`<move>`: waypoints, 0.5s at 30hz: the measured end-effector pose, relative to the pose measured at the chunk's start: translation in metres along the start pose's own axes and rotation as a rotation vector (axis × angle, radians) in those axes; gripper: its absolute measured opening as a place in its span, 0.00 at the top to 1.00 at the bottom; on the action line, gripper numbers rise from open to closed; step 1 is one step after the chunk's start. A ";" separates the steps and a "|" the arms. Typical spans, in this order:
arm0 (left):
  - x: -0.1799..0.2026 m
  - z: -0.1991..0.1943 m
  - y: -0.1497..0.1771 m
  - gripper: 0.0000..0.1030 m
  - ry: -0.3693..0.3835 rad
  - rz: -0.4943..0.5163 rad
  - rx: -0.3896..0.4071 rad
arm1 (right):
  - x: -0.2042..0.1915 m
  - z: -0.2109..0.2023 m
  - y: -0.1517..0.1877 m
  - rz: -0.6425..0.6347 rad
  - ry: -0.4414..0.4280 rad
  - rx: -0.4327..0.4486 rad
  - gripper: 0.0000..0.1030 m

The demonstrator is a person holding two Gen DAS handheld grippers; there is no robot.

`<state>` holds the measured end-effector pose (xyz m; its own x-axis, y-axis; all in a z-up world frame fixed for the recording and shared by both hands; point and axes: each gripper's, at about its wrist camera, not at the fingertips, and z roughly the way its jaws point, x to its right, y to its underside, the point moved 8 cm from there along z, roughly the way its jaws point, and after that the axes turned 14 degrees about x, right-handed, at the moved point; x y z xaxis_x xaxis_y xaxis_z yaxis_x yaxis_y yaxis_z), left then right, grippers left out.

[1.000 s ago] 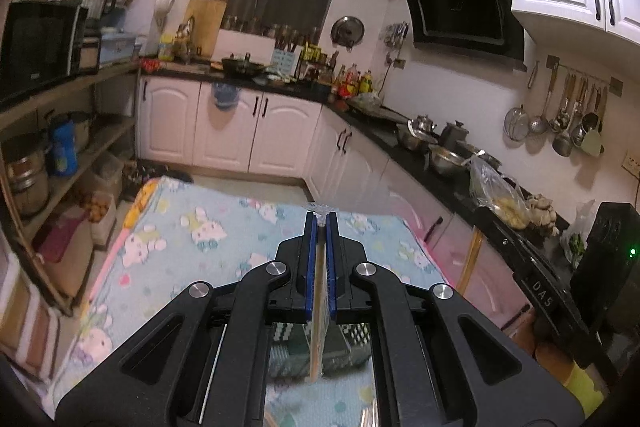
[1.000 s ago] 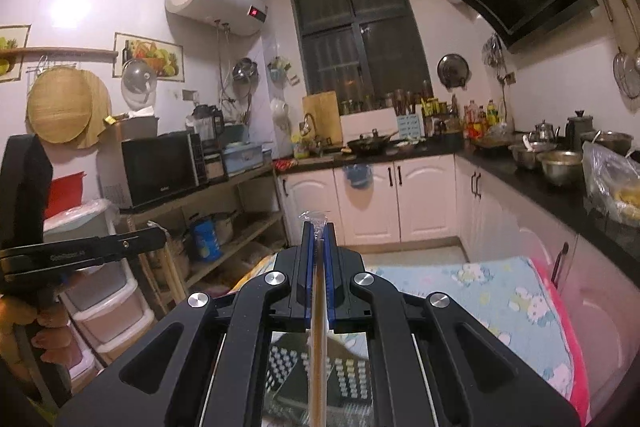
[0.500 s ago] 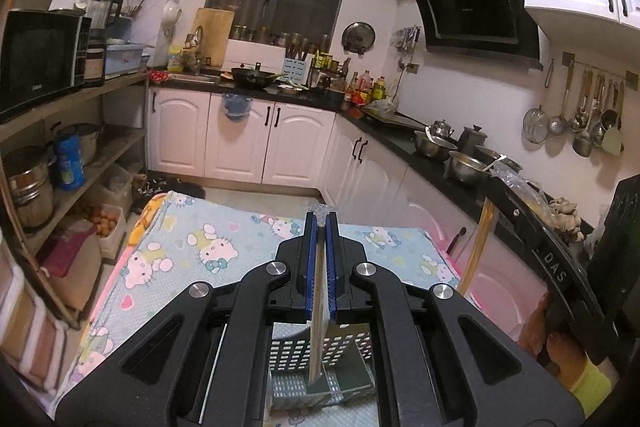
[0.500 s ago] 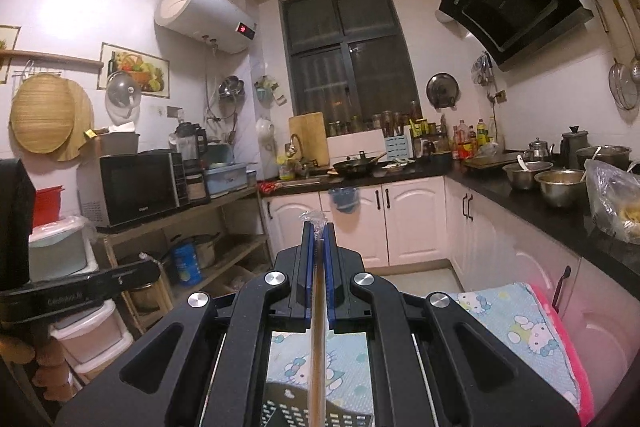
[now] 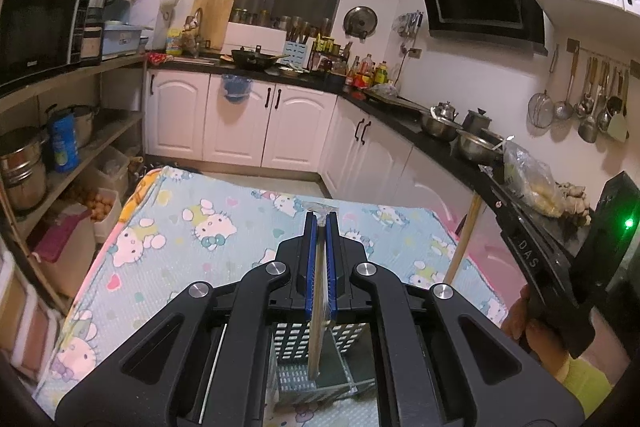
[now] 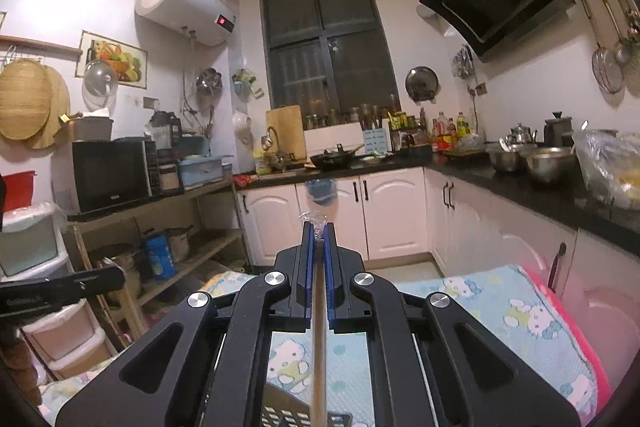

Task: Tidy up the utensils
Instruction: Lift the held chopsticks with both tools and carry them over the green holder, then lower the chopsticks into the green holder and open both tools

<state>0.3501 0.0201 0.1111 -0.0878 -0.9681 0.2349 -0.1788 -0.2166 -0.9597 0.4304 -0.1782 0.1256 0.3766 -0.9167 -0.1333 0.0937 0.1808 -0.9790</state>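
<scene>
Both grippers pinch wrapped chopsticks upright, left gripper (image 5: 320, 223) holding its chopstick (image 5: 318, 327) over the basket (image 5: 298, 339), right gripper (image 6: 319, 231) probably lining its chopstick (image 6: 319, 347) up likewise.

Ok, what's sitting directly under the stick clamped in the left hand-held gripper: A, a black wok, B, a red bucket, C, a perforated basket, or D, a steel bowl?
C: in the left wrist view the stick hangs from the shut left hand-held gripper into the perforated basket on the cartoon-cat cloth.
</scene>
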 end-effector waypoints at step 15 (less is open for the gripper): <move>-0.012 0.002 0.029 0.99 -0.022 -0.012 -0.052 | 0.014 -0.015 0.036 0.031 0.020 -0.063 0.95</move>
<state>0.3478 0.0246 0.0800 -0.0637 -0.9682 0.2419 -0.2306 -0.2216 -0.9475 0.4251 -0.1900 0.0864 0.3600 -0.9181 -0.1659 0.0238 0.1867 -0.9821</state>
